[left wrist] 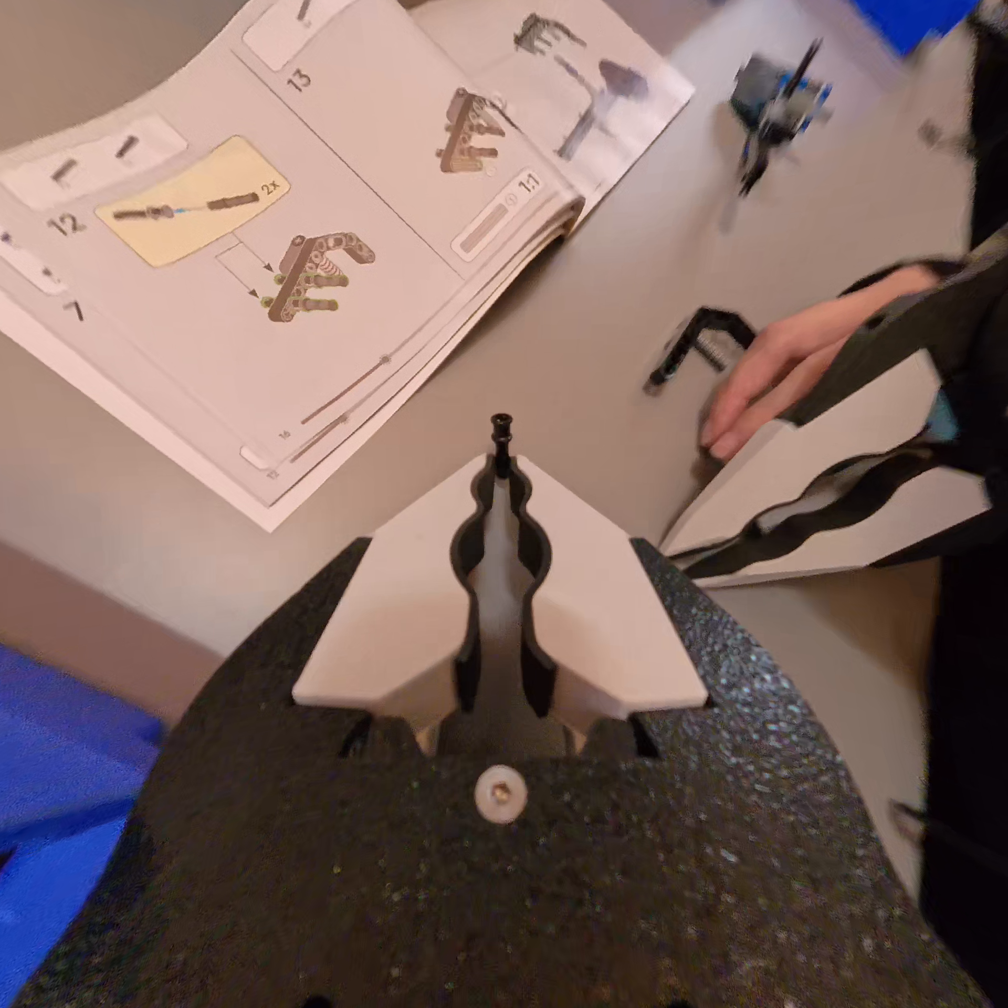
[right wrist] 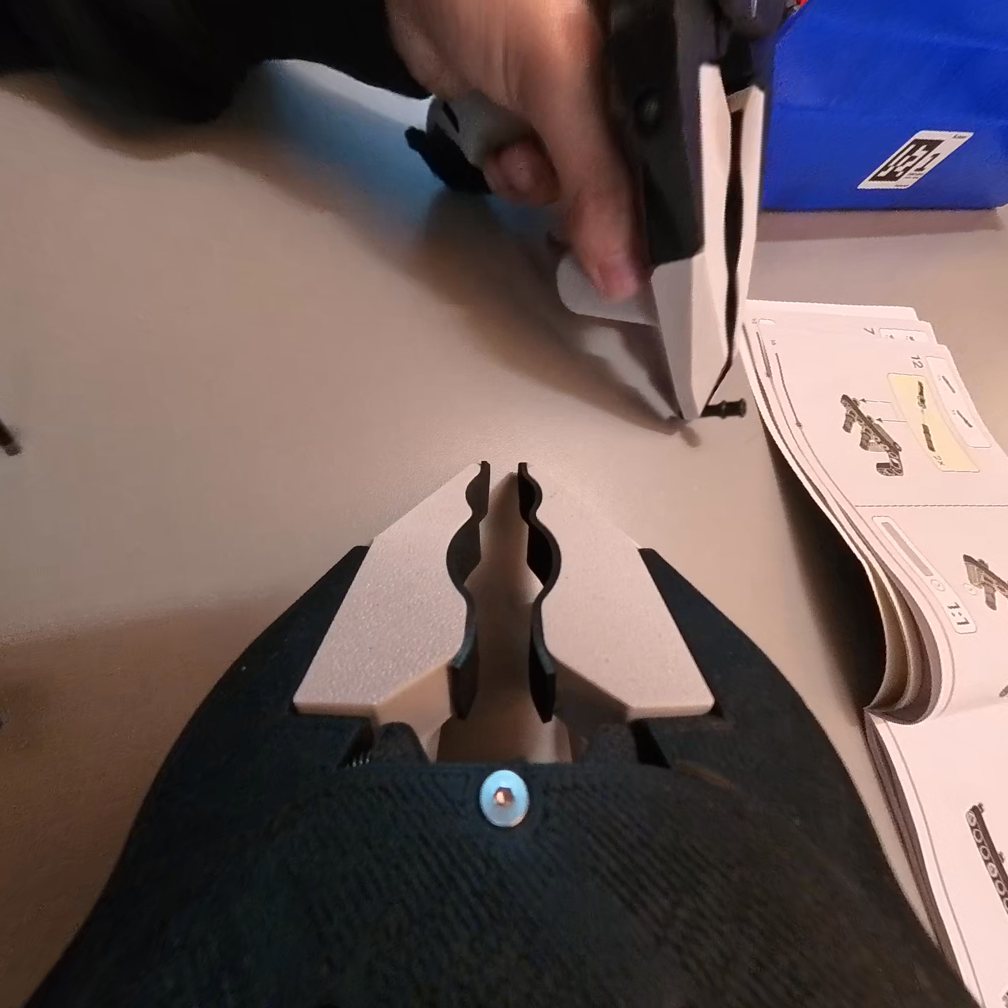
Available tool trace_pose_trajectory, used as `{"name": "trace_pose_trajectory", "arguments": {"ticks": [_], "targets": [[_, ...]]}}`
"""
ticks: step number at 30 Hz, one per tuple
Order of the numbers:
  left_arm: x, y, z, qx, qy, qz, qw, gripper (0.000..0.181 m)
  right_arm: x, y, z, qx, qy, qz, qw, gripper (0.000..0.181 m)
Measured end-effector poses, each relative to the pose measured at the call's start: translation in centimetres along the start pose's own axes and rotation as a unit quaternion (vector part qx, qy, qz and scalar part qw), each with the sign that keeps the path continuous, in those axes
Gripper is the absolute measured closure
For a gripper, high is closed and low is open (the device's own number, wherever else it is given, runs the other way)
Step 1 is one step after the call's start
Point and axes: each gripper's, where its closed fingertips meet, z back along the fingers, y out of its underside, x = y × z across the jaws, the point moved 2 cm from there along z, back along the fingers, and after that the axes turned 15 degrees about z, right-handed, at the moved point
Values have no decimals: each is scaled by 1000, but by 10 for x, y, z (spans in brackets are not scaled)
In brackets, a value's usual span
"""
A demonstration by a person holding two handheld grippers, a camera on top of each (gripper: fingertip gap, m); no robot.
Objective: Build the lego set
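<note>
My left gripper point(left wrist: 501, 463) is shut on a small black pin point(left wrist: 501, 431) that sticks out past its fingertips, held above the grey table. The same gripper point(right wrist: 701, 412) and the pin point(right wrist: 725, 408) also show in the right wrist view, tips down near the table by the booklet. My right gripper point(right wrist: 503, 469) is empty, its jaws a narrow gap apart, low over the bare table. It also shows at the right of the left wrist view point(left wrist: 676, 545), held by a hand point(left wrist: 774, 376). A black angled lego assembly point(left wrist: 703, 341) lies just beyond that hand.
The open instruction booklet point(left wrist: 305, 229) lies at the far left; it also shows in the right wrist view point(right wrist: 900, 491). A blurred blue and grey lego model point(left wrist: 780, 103) lies at the back right. A blue box point(right wrist: 883, 98) stands behind the left gripper. A small dark piece point(right wrist: 8, 436) lies at the left edge. Some 8 centimeters of space lies between my two pairs of fingers.
</note>
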Motion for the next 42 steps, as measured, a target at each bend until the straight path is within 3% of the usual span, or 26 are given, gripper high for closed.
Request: {"name": "trace_pose_trajectory", "arguments": {"ticks": [4, 6, 12, 20, 32, 42], "targets": [[-10, 3, 0, 14, 65, 67, 996, 179, 0, 0, 0, 0, 0, 0, 1000, 174], [-8, 4, -1, 19, 53, 63, 996, 179, 0, 0, 0, 0, 1, 0, 1000, 174], [-3, 5, 2, 29, 12, 8, 999, 155, 0, 0, 0, 1, 2, 2, 1000, 174], [-3, -4, 10, 5, -9, -23, 1000, 167, 0, 0, 0, 0, 1, 1, 1000, 174], [-8, 10, -1, 46, -28, -99, 994, 167, 0, 0, 0, 1, 1, 1, 1000, 174], [-8, 9, 0, 45, -26, -97, 994, 168, 0, 0, 0, 1, 1, 1, 1000, 174]]}}
